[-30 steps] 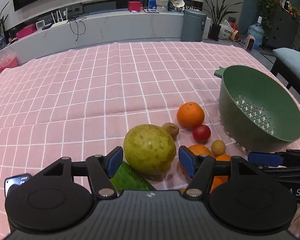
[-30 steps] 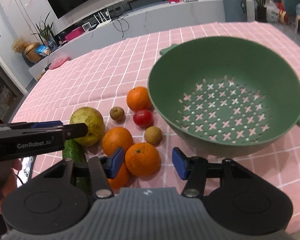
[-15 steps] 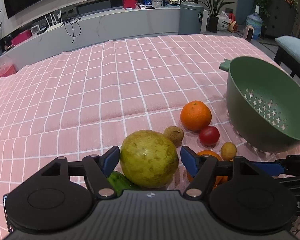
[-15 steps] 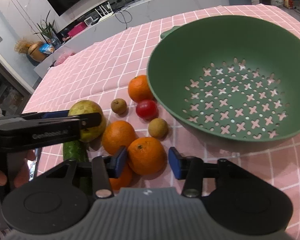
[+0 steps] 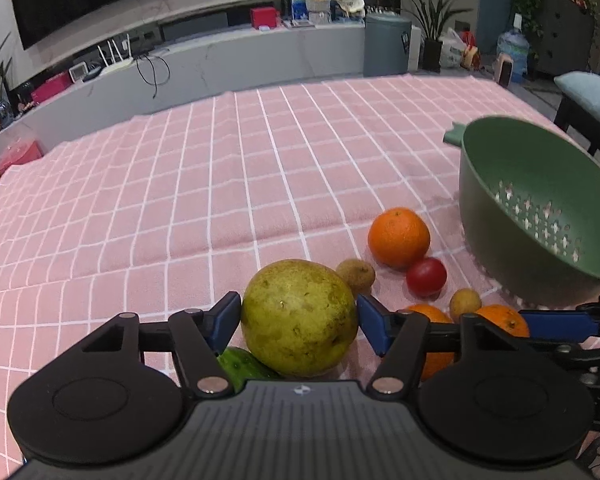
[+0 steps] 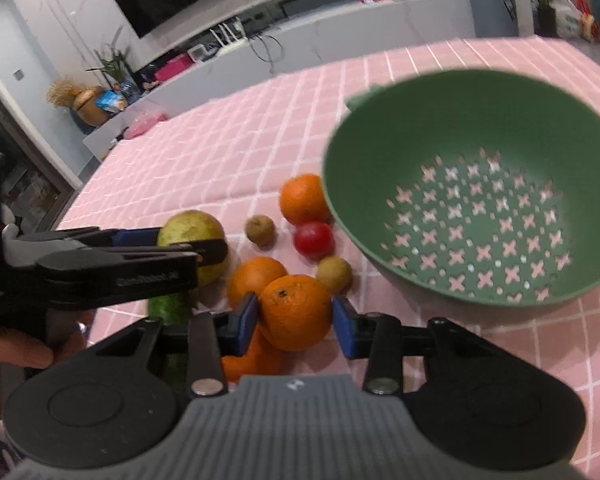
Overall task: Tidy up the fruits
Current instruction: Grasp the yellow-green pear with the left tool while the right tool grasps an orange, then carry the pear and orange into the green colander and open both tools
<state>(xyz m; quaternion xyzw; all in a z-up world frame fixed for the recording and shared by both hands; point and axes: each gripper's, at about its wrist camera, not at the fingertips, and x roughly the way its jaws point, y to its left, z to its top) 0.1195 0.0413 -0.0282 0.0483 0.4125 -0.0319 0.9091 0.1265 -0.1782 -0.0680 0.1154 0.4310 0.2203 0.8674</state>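
A large yellow-green pear (image 5: 300, 320) sits between the blue pads of my left gripper (image 5: 298, 306). Its jaws are closing and both pads touch the pear's sides. Under the pear's left side lies a green cucumber (image 5: 240, 364). In the right wrist view my right gripper (image 6: 295, 304) is closing on an orange (image 6: 296, 316), with a pad against each side. Two more oranges (image 6: 256, 276) lie just behind and beneath it. Further back are another orange (image 5: 399, 236), a red tomato (image 5: 426, 276) and two small brown fruits (image 5: 356, 276). The green colander (image 6: 480, 128) stands empty to the right.
Everything rests on a pink checked tablecloth (image 5: 220, 184) with wide bare cloth to the left and far side. A hand (image 6: 12, 356) holds the left gripper at the lower left of the right wrist view. A cushioned seat (image 5: 592, 92) stands past the table's right edge.
The left jaws have come in against the pear. The right jaws have narrowed onto the orange, from a gap either side to touching it. Both hands have barely shifted.
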